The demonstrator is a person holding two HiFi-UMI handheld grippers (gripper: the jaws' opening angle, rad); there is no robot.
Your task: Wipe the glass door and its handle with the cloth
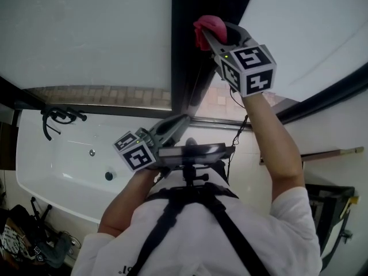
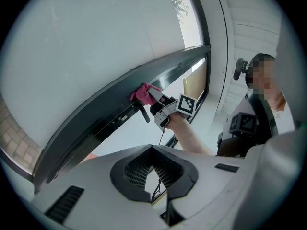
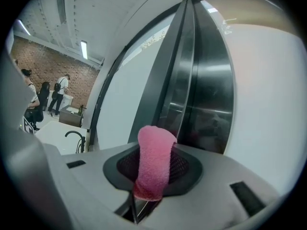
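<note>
My right gripper (image 1: 214,34) is raised overhead and shut on a pink cloth (image 1: 207,26). The cloth presses against the dark door frame (image 1: 190,62) between two frosted glass panels (image 1: 86,33). In the right gripper view the cloth (image 3: 154,159) sticks up from between the jaws, in front of the dark and steel frame (image 3: 192,80). The left gripper view shows the cloth (image 2: 142,94) on the frame (image 2: 110,114), beside a short dark bar (image 2: 143,113). My left gripper (image 1: 181,122) is held low near my chest, its jaws together on nothing.
A white bathtub (image 1: 63,160) with a black tap (image 1: 57,117) lies below left. Dark gear lies on the floor at bottom left (image 1: 34,240). A narrow shelf (image 1: 322,154) is on the right wall. People (image 3: 60,92) stand far off beyond the glass.
</note>
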